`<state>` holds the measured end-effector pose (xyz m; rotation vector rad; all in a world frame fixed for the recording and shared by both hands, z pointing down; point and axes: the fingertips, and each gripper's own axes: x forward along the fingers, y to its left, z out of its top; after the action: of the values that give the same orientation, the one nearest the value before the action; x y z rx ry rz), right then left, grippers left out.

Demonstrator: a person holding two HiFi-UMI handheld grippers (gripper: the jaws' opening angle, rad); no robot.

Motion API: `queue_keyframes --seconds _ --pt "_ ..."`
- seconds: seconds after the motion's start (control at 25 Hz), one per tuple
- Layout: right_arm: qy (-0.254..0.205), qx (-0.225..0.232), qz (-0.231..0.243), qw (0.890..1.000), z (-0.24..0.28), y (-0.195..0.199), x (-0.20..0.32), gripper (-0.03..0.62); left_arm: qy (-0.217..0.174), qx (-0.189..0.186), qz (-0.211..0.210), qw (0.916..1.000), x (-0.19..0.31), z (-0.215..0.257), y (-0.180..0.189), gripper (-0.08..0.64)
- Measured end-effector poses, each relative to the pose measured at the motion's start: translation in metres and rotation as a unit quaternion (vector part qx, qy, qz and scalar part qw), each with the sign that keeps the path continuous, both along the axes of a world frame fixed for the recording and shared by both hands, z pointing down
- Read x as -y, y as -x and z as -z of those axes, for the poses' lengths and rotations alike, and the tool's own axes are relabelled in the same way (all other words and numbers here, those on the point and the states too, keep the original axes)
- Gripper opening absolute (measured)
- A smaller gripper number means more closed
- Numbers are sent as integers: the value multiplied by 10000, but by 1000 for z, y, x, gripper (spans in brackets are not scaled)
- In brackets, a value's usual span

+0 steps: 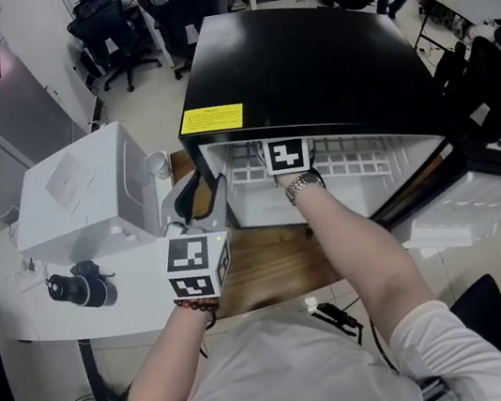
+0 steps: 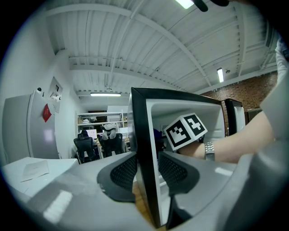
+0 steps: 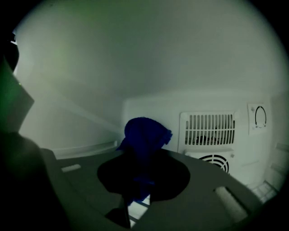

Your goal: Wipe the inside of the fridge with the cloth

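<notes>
One black fridge (image 1: 304,62) took up most of the head view, sitting on a wooden table (image 1: 271,267) with its door (image 1: 478,195) swung wide open to the right. A white box (image 1: 78,190) stood just beside it on the left.

The left gripper (image 1: 204,193) was clamped on the front edge of the fridge's left wall. In the left gripper view you could see that black edge (image 2: 142,149) running straight up between the jaws, with a pad pressed on each side of it (image 2: 146,169).

The right gripper (image 1: 286,155) was reached inside the fridge, so only its marker cube showed from above. In the right gripper view its jaws (image 3: 143,173) were closed on a blue cloth (image 3: 145,135), which bunched up out of the tips, near the pale back wall (image 3: 135,67) and just left of a slatted vent (image 3: 208,128). Whether the cloth touched the wall was hard to tell in that dim shot.

Small stuff: a yellow sticker (image 1: 212,118) on the fridge top and a watch (image 1: 302,185) on the right wrist.
</notes>
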<state>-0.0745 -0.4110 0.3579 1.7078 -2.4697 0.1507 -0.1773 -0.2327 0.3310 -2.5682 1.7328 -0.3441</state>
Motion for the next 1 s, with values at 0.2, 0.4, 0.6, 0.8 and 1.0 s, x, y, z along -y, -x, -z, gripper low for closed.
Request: queue_keyframes --seconds 0.2,0.4,0.6,0.8,1.0 --pt "-188 -144 -354 9991 7 -24 5 75 -15 -9 12 10000 1 0 0 141" --pt "-582 -83 -416 9974 19 -38 11 75 -26 -23 31 10000 4 0 0 146" --pt "-552 -102 -413 9976 19 -44 9 75 -37 -92 54 9999 5 3 -2 147" --pt "-59 -48 -389 9992 2 -46 1 75 -35 -26 68 10000 5 1 -1 149" --pt "-18 -33 -362 9993 -1 -50 -4 75 -24 -88 105 9999 5 3 -2 153"
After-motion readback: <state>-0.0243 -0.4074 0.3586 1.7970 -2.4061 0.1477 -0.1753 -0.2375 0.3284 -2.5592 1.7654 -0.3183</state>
